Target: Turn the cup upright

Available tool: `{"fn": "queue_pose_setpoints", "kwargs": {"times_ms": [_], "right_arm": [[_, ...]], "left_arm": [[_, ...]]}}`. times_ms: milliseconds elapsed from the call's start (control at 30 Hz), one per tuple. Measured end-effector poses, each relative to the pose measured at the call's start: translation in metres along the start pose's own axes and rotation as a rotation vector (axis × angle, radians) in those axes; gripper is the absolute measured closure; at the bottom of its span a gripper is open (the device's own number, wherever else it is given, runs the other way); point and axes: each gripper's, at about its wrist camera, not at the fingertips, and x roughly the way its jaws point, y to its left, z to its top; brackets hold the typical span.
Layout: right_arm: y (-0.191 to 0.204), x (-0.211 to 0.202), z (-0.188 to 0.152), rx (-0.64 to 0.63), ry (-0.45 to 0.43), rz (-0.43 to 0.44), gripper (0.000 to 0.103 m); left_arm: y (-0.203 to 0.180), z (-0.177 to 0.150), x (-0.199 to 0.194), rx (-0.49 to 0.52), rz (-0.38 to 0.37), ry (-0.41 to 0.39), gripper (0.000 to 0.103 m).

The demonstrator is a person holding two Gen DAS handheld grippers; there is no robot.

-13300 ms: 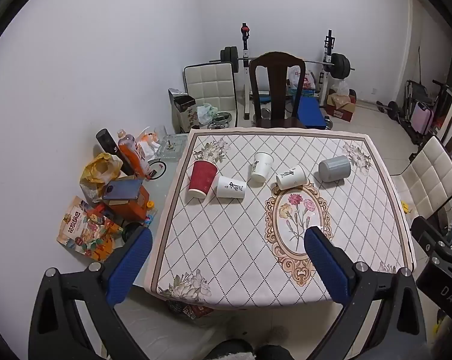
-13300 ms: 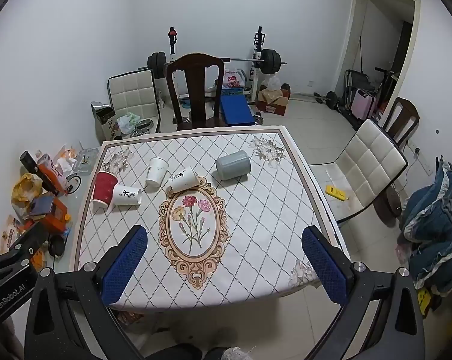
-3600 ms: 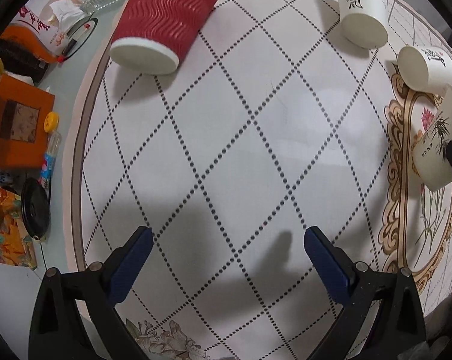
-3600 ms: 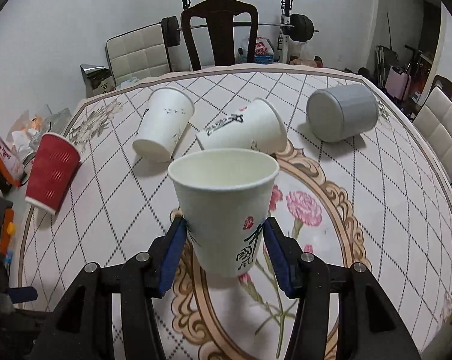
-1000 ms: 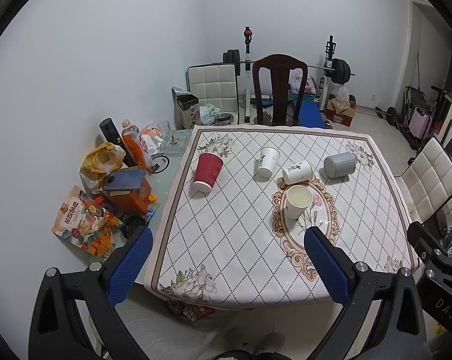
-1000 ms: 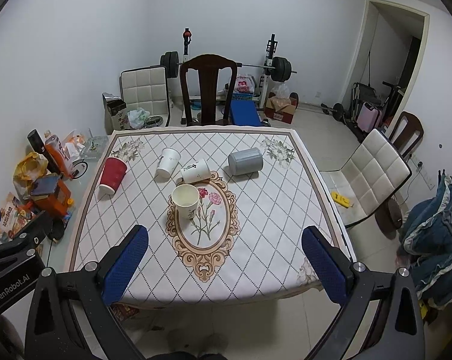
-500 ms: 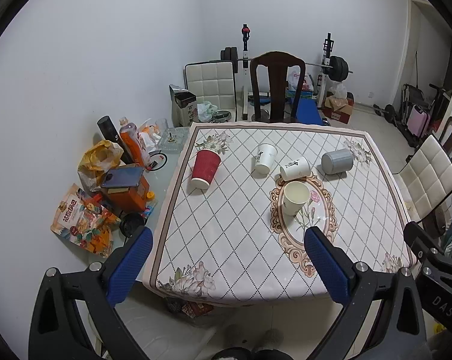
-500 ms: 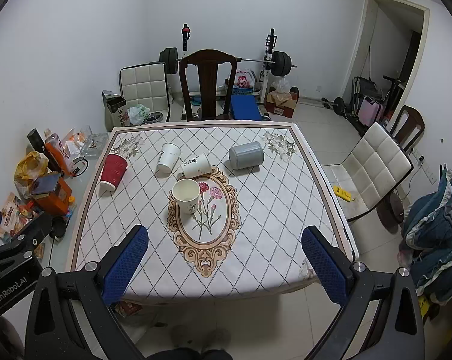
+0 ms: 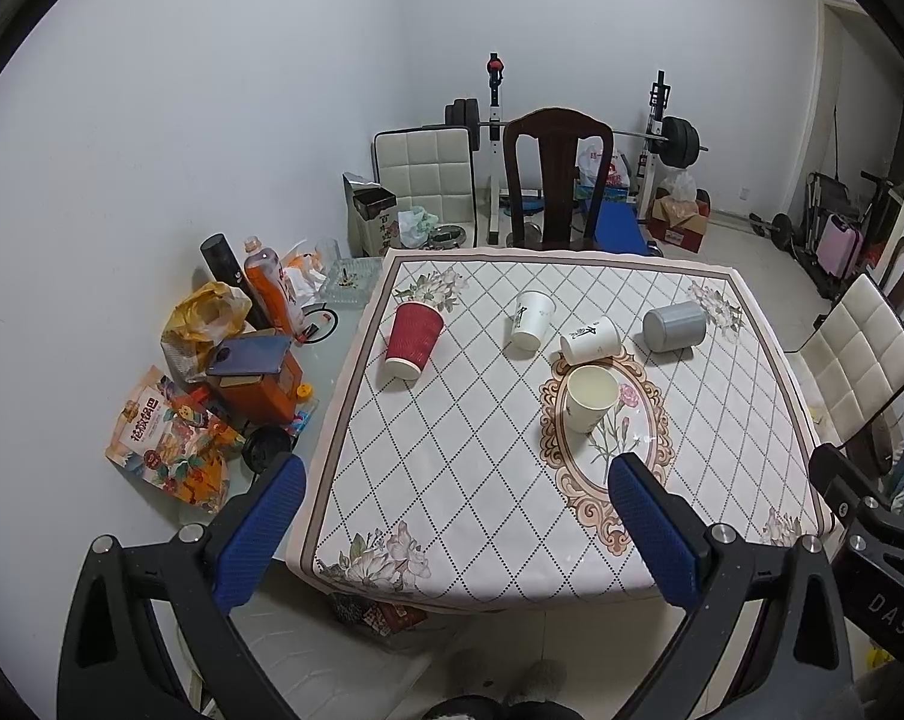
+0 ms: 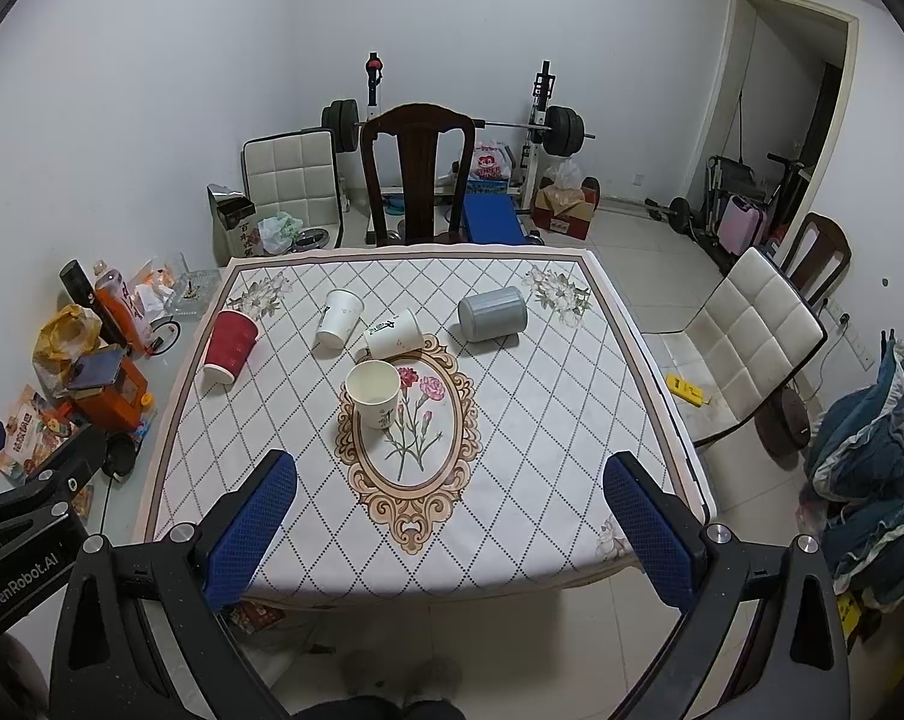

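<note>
While both hand-held grippers hang high above the near edge of the square table with the diamond-patterned cloth (image 10: 529, 420), nothing sits between their blue pads. The left gripper (image 9: 452, 531) is spread wide, empty, and so is the right gripper (image 10: 452, 531).

At the far left of the table lies the red ribbed paper cup (image 9: 413, 341) on its side, mouth toward the near edge. To its right lies a white paper cup with black writing (image 9: 531, 320), also tipped over, and just right of that a second white paper cup on its side (image 9: 589, 339). Nearer than these two, on the left rim of the oval flower medallion, stands the cream-white paper cup with a printed side (image 9: 591, 398) (image 10: 375, 393), upright with its open mouth up. It is well apart from both grippers, beyond them and between the pads' lines of sight. Farthest right lies a grey cylindrical cup (image 9: 673, 327) on its side.
</note>
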Motion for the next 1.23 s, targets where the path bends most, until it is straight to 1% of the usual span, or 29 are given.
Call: {"fn": "queue_pose_setpoints", "kwargs": {"times_ms": [767,1233], "right_arm": [[-0.001,-0.003,0.001,0.002,-0.001,0.010,0.000],[0.011,-0.008,0.004,-0.005,-0.003,0.028,0.000]], "left_arm": [[0.001,0.000,-0.001,0.000,-0.001,0.000,0.000],[0.001,0.001,-0.004,-0.008,0.002,-0.002,0.000]]}}
